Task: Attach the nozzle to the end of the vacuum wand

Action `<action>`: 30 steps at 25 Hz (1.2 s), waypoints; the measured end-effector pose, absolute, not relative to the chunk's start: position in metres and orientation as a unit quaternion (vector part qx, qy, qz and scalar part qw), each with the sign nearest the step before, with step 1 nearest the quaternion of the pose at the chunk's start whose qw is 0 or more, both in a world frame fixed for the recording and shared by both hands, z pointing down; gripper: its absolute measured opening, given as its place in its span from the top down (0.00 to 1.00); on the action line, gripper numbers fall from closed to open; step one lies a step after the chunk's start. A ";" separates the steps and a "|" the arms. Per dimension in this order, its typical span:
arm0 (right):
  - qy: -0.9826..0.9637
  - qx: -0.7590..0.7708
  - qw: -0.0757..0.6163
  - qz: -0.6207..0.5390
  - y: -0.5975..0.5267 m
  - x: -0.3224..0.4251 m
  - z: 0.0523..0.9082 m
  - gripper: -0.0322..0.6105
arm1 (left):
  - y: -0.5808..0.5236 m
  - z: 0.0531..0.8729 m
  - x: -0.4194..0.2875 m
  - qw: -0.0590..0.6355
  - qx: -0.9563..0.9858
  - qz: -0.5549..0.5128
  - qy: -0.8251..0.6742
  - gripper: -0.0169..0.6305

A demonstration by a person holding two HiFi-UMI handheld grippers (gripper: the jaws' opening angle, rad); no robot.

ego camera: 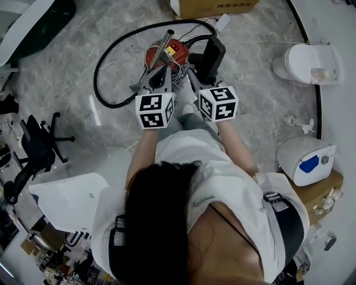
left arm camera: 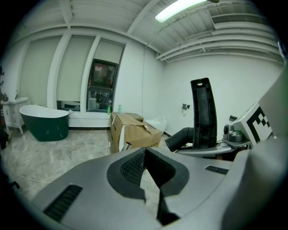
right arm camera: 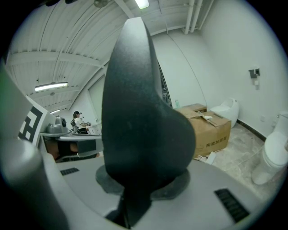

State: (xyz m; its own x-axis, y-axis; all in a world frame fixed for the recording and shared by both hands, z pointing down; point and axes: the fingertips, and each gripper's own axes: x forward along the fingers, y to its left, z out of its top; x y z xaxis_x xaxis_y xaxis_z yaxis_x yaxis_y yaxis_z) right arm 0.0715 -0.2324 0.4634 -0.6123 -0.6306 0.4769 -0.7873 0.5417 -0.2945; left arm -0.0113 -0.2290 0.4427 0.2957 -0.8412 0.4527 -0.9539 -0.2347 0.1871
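In the head view the ribbed metal wand (ego camera: 161,49) slants up over the red vacuum body (ego camera: 173,51). My left gripper (ego camera: 160,75) sits at the wand's lower end. In its own view the left gripper (left arm camera: 145,155) is shut, with nothing between the jaws. The right gripper (ego camera: 197,72) is shut on the black nozzle (ego camera: 211,55), which stands upright. That nozzle fills the right gripper view (right arm camera: 139,112) above the right gripper (right arm camera: 135,188). From the left gripper view the nozzle (left arm camera: 203,112) rises to the right, next to a black hose end (left arm camera: 180,138).
A black hose (ego camera: 108,72) loops over the marble floor left of the vacuum. A cardboard box (ego camera: 214,6) (left arm camera: 132,132) (right arm camera: 207,128) stands ahead. A toilet (ego camera: 308,64) and a white-and-blue device (ego camera: 306,160) are right. An office chair (ego camera: 36,145) and green bathtub (left arm camera: 45,122) are left.
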 end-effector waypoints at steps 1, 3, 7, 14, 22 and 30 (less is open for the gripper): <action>-0.864 0.409 0.159 0.246 -0.233 0.071 0.463 0.80 | -0.231 0.442 -0.013 0.217 0.774 0.130 -0.581 0.97; -0.865 0.408 0.160 0.247 -0.236 0.069 0.462 0.80 | -0.234 0.438 -0.016 0.211 0.773 0.125 -0.585 0.97; -0.866 0.403 0.159 0.250 -0.238 0.066 0.464 0.80 | -0.238 0.430 -0.020 0.193 0.774 0.112 -0.593 0.97; -0.867 0.401 0.161 0.247 -0.244 0.066 0.464 0.80 | -0.249 0.425 -0.025 0.176 0.773 0.105 -0.600 0.97; -0.864 0.408 0.168 0.242 -0.259 0.065 0.465 0.80 | -0.263 0.433 -0.025 0.186 0.785 0.115 -0.580 0.97; -0.863 0.403 0.178 0.246 -0.273 0.046 0.472 0.80 | -0.277 0.460 -0.032 0.223 0.794 0.154 -0.544 0.97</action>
State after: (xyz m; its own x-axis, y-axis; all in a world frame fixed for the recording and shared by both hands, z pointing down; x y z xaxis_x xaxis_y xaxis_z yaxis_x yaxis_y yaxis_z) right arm 0.0464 -0.2731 0.4720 -0.6117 -0.6084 0.5057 -0.7835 0.5546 -0.2805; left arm -0.0323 -0.2766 0.4599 0.3607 -0.7955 0.4868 -0.9327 -0.3084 0.1872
